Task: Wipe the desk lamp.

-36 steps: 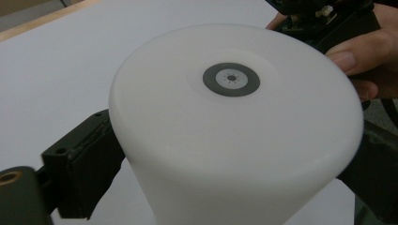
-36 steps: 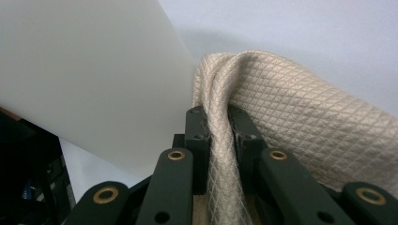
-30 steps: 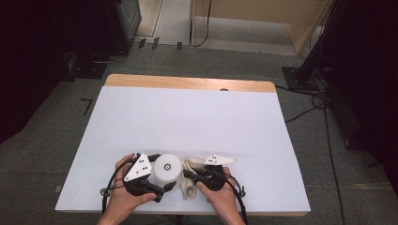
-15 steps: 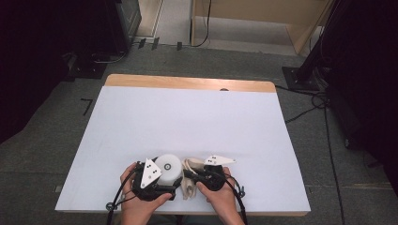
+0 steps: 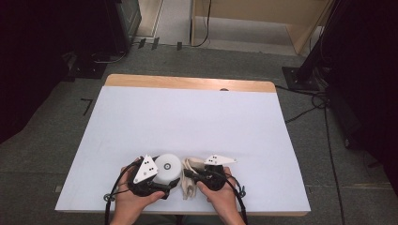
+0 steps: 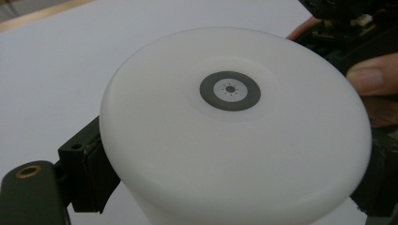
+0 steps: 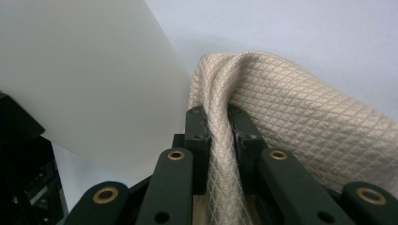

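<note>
A: High view. White round container (image 5: 167,168), lid up, with a small grey ring mark at the lid's centre. It sits near the front edge of the white table (image 5: 187,122), left of middle, against the left gripper (image 5: 159,183). Just to its right, a cream cloth (image 5: 189,180), bunched, at the right gripper (image 5: 189,174).

B: Contents?

A: Lid closed; cannot tell what is inside.

B: Left gripper view?

A: Container (image 6: 234,131) sits between the jaws. One black pad (image 6: 87,164) presses its left wall, the other (image 6: 382,183) is at its right edge. Clamped on it, as far as the crowded frame allows. A fingertip (image 6: 373,79) shows beyond, upper right.

B: Right gripper view?

A: Cloth (image 7: 291,122) has a diamond-quilted weave. A fold runs down between the two pads (image 7: 196,136), pinched tight. The container's smooth wall (image 7: 94,75) stands just left of the cloth, touching or nearly so.
</note>
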The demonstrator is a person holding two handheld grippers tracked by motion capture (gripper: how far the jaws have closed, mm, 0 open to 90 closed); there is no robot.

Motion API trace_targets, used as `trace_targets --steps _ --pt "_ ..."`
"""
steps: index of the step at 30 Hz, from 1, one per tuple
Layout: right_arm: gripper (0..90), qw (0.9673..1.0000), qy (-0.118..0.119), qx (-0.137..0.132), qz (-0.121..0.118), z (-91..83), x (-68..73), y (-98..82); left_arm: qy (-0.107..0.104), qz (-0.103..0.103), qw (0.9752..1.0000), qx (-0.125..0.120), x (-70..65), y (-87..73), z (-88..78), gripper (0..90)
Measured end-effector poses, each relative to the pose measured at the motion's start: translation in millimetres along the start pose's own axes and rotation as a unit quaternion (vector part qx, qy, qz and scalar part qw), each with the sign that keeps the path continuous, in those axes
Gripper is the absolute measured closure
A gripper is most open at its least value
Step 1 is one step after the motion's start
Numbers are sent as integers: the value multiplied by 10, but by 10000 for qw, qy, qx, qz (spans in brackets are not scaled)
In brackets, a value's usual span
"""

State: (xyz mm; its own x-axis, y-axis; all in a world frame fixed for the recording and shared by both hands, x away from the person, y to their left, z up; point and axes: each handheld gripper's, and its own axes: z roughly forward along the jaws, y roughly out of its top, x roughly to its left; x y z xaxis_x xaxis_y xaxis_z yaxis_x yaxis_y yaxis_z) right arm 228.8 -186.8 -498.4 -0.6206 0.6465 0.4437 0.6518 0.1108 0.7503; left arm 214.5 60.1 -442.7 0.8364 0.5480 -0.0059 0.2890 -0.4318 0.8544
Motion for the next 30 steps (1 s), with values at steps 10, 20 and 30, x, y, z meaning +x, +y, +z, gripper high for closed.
trace_targets --steps 10,20,30 --pt "802 10000 9 -28 -6 6 10 0 -1110 797 9906 -105 235 -40 -58 89" --pt "814 9998 172 -20 53 -6 40 10 -1186 738 9901 -100 265 -77 -2 89" --pt "823 9965 563 -596 -154 -255 252 232 -1202 699 9902 -151 270 -91 1 88"
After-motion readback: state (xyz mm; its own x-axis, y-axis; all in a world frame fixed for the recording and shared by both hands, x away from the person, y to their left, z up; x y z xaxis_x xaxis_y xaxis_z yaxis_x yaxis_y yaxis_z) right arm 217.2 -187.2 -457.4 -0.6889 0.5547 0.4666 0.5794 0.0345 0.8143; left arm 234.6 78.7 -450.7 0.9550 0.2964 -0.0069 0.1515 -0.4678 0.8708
